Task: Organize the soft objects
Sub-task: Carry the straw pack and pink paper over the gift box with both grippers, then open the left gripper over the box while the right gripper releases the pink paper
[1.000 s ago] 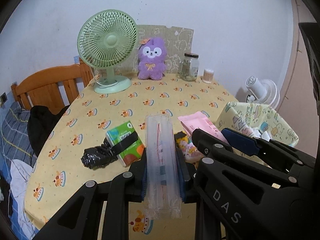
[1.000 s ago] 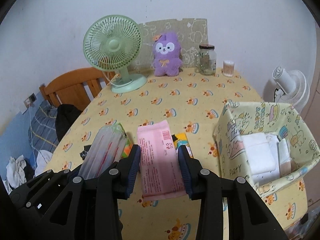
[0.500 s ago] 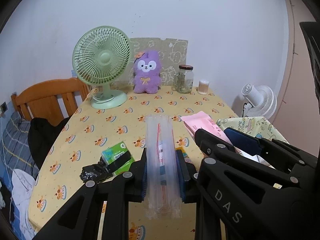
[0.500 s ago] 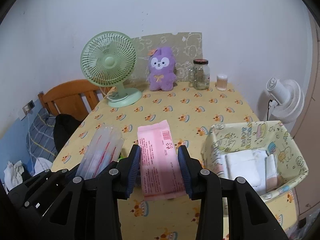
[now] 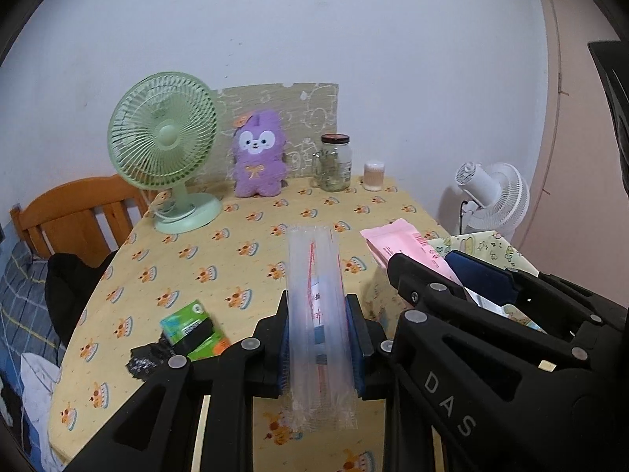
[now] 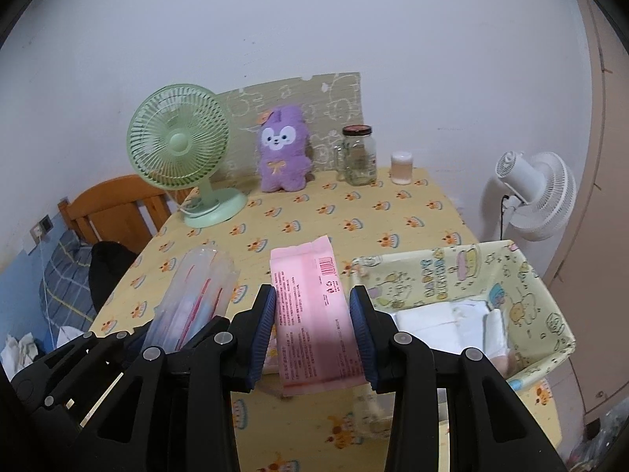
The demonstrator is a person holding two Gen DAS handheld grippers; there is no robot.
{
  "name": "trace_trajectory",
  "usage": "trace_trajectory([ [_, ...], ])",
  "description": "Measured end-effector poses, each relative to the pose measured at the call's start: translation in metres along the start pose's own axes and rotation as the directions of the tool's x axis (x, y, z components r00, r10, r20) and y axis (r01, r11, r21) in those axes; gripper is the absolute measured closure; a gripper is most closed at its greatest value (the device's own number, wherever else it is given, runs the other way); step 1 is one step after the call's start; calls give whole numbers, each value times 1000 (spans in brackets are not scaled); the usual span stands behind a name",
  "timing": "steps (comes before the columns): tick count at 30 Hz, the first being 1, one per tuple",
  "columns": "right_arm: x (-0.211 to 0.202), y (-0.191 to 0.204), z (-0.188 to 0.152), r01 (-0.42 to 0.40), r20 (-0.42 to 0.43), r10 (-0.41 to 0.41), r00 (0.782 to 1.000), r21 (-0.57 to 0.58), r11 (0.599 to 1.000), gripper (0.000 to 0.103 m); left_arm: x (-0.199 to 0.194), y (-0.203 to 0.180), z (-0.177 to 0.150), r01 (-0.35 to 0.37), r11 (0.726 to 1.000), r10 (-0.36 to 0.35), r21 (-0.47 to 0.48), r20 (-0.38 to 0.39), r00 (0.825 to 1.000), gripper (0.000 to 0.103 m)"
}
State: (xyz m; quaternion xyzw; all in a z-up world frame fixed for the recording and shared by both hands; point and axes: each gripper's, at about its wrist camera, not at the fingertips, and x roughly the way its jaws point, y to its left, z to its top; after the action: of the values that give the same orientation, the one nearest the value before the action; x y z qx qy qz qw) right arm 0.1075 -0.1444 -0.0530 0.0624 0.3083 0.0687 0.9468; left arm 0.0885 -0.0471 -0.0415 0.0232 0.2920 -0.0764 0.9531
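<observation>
- Two views, left wrist first: the left gripper (image 5: 318, 338) is clenched on a clear plastic packet (image 5: 316, 314), blue pads pressing its two long sides. Compared with a second ago the camera sits higher and farther back — the green fan (image 5: 163, 135) and purple plush toy (image 5: 257, 157) look smaller and lower in the picture, and more of the yellow tablecloth (image 5: 236, 244) shows.
- The clear packet's long axis runs along the fingers, pointing away toward the back wall; its crimped near end hangs below the pads, its far end juts out over the table.
- Below it on the left, a green tissue pack (image 5: 192, 328) with a crumpled black bag (image 5: 151, 358) lies on the cloth, clear of the packet. The middle of the table is open; its left edge curves past a wooden chair (image 5: 74, 216).
- Right wrist view: the right gripper (image 6: 312, 328) grasps a pink packet (image 6: 310, 314) by its long edges, as it did before, now lifted higher over the cloth.
- The pink packet points forward toward the far wall, barcode end farthest from the camera.
- Just to its right stands the printed fabric basket (image 6: 464, 271), white folded cloths (image 6: 444, 316) inside, its near-left rim close beside the right pad. Beyond the table's right edge stands a white fan (image 6: 538, 192).
</observation>
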Motion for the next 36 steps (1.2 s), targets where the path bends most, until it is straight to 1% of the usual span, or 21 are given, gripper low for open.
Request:
trace_trajectory([
  [16,-3,-57,10,83,37,-83,996,11,996,61,22,-51,15,61,998,-62,20,31,998,80],
  [22,-1,-74,13,100,44,-101,994,28,995,61,30,-69,20,77,996,-79,51,33,996,80],
  [30,5,-98,13,126,42,-128,991,55,991,61,43,-90,23,108,991,-110,76,23,994,80],
  [36,14,-116,8,121,16,-123,992,67,990,60,58,-104,19,139,987,-138,83,-12,990,80],
])
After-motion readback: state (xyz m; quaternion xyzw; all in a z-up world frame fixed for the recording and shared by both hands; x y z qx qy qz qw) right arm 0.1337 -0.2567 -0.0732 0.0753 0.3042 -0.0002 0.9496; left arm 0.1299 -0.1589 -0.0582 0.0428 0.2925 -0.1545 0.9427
